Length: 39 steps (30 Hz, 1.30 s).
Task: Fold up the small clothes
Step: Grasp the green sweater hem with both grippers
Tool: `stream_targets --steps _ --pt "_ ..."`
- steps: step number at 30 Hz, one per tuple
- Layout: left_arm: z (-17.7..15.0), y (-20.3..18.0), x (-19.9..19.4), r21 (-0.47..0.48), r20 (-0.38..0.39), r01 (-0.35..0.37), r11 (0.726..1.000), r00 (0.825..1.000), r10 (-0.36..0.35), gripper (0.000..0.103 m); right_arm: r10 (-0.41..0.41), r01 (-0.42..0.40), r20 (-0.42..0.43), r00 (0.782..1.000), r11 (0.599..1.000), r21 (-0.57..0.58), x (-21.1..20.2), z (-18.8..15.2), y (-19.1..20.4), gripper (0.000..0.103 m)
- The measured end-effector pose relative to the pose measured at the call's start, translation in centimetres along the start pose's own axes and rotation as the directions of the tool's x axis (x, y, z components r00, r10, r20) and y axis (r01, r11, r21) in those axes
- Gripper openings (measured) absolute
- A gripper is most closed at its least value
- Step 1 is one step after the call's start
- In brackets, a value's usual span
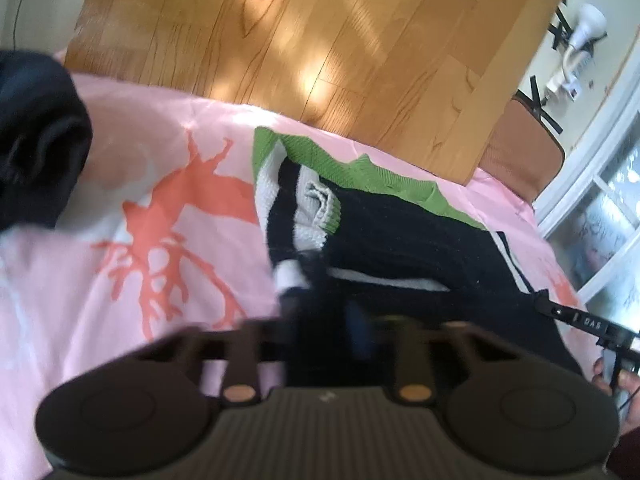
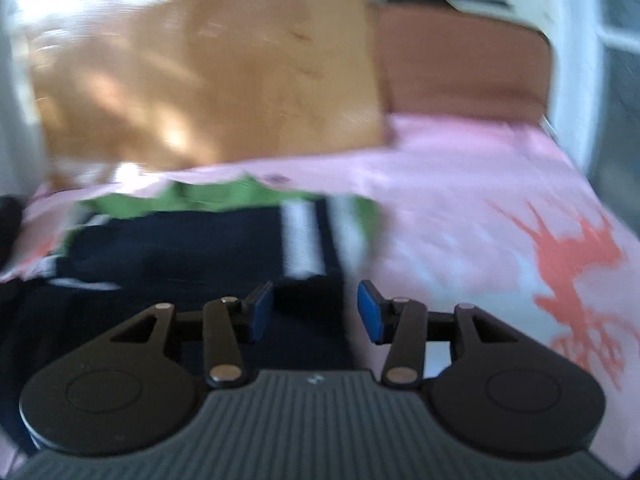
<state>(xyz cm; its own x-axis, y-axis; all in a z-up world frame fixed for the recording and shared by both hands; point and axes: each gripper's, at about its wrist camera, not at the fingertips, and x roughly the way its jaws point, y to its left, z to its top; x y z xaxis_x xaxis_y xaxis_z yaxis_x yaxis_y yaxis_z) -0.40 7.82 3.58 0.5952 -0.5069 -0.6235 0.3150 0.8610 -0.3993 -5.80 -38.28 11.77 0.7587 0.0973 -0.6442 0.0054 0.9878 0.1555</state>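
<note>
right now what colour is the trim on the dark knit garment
Bright green trim on the garment, clearest in the left wrist view.

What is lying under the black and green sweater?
The sweater lies on a pink sheet with an orange print; the sheet shows around it on both sides. What the print looks like beneath the sweater cannot be seen, because the knit covers it.

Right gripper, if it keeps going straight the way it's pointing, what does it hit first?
Most likely the black knit garment: the right gripper points down at its edge on the pink sheet. Blur leaves depth uncertain.
</note>
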Motion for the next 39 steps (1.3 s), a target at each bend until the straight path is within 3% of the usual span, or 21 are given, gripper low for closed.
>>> stream_targets --steps 1,3,4,6,8,10,12,14,17,19,21,23,26,30,32,33,34,35,37,39 --pt "0.1 0.3 -0.3 -0.005 0.011 0.007 1.0 1.0 -0.007 0.014 0.051 -0.05 -0.011 0.999 0.998 0.048 0.1 -0.1 -0.7 0.017" --pt "0.4 0.6 -0.8 -0.023 0.039 0.023 0.999 0.999 -0.023 0.014 0.046 -0.047 0.033 0.998 0.998 0.033 -0.8 -0.3 -0.8 0.014" --pt "0.5 0.8 -0.9 -0.022 0.047 0.014 1.0 0.999 -0.013 0.014 0.039 -0.041 0.067 0.997 0.999 0.025 -1.4 -0.3 -0.7 0.01" --pt "0.3 1.1 0.0 -0.028 0.02 -0.031 0.999 0.999 0.031 0.014 0.026 -0.033 0.111 0.994 0.997 0.066 -2.2 -0.5 -1.0 0.01" --pt "-0.2 1.7 1.1 -0.048 0.007 -0.062 0.997 0.998 0.063 0.019 -0.001 -0.005 0.058 0.998 0.995 0.103 -0.9 -1.1 -1.8 0.01" --pt "0.0 1.8 0.7 -0.055 -0.005 -0.06 0.997 0.998 0.06 0.022 -0.008 0.006 0.034 0.999 0.996 0.084 -0.3 -1.3 -1.9 0.016" --pt "0.1 2.2 -0.9 -0.085 0.024 -0.047 0.995 0.999 0.049 0.038 -0.024 0.022 0.027 0.999 0.999 0.045 -1.1 0.1 -1.9 0.033" --pt "0.5 2.6 -2.8 -0.119 0.1 -0.053 0.991 0.993 0.065 0.049 0.016 -0.018 0.091 0.996 1.0 0.024 -2.0 1.9 -2.0 0.033" --pt "2.7 2.8 -3.7 -0.14 0.149 -0.066 0.988 0.985 0.086 0.05 0.123 -0.123 0.077 0.989 0.992 -0.01 -1.0 5.7 -1.4 0.033" --pt "4.9 2.2 -3.0 -0.143 0.15 -0.062 0.988 0.985 0.084 0.051 0.189 -0.189 0.015 0.982 0.982 -0.012 1.9 8.3 -0.5 0.042" --pt "7.7 0.6 -1.1 -0.097 0.139 -0.027 0.995 0.989 0.041 0.061 0.234 -0.234 -0.041 0.971 0.972 0.007 5.5 10.4 0.6 0.048" --pt "10.1 -1.6 1.6 -0.038 0.11 -0.017 0.999 0.994 0.021 0.065 0.23 -0.23 -0.108 0.967 0.973 0.016 9.6 12.0 1.9 0.05" --pt "13.5 -4.9 8.1 0.032 0.008 0.03 0.999 1.0 -0.03 0.078 0.237 -0.226 -0.198 0.951 0.971 0.079 14.9 13.1 3.3 0.054" --pt "15.7 -6.9 16.5 0.106 -0.09 -0.03 0.994 0.995 0.039 0.078 0.233 -0.217 -0.255 0.938 0.972 0.092 19.0 13.0 4.5 0.056" --pt "15.9 -6.5 20.1 0.092 -0.148 -0.055 0.994 0.987 0.068 0.073 0.246 -0.234 -0.276 0.929 0.969 0.078 20.2 13.3 4.8 0.057" --pt "15.7 -6.1 21.3 0.079 -0.175 -0.059 0.995 0.982 0.072 0.058 0.246 -0.237 -0.285 0.927 0.969 0.065 20.6 13.1 4.9 0.057" --pt "15.4 -5.9 21.7 0.089 -0.166 -0.06 0.994 0.983 0.074 0.05 0.252 -0.249 -0.287 0.924 0.967 0.047 20.8 12.8 5.0 0.058" --pt "15.2 -6.2 21.6 0.122 -0.155 -0.057 0.991 0.985 0.076 0.016 0.256 -0.262 -0.277 0.926 0.965 0.017 20.7 12.8 5.1 0.056" --pt "14.9 -6.5 21.2 0.14 -0.166 -0.057 0.988 0.983 0.081 0.015 0.23 -0.255 -0.277 0.933 0.965 -0.058 20.4 12.4 5.7 0.022" --pt "14.5 -6.5 19.9 0.142 -0.159 -0.042 0.989 0.985 0.065 0.013 0.264 -0.284 -0.255 0.93 0.958 -0.047 19.8 12.5 5.4 0.016"
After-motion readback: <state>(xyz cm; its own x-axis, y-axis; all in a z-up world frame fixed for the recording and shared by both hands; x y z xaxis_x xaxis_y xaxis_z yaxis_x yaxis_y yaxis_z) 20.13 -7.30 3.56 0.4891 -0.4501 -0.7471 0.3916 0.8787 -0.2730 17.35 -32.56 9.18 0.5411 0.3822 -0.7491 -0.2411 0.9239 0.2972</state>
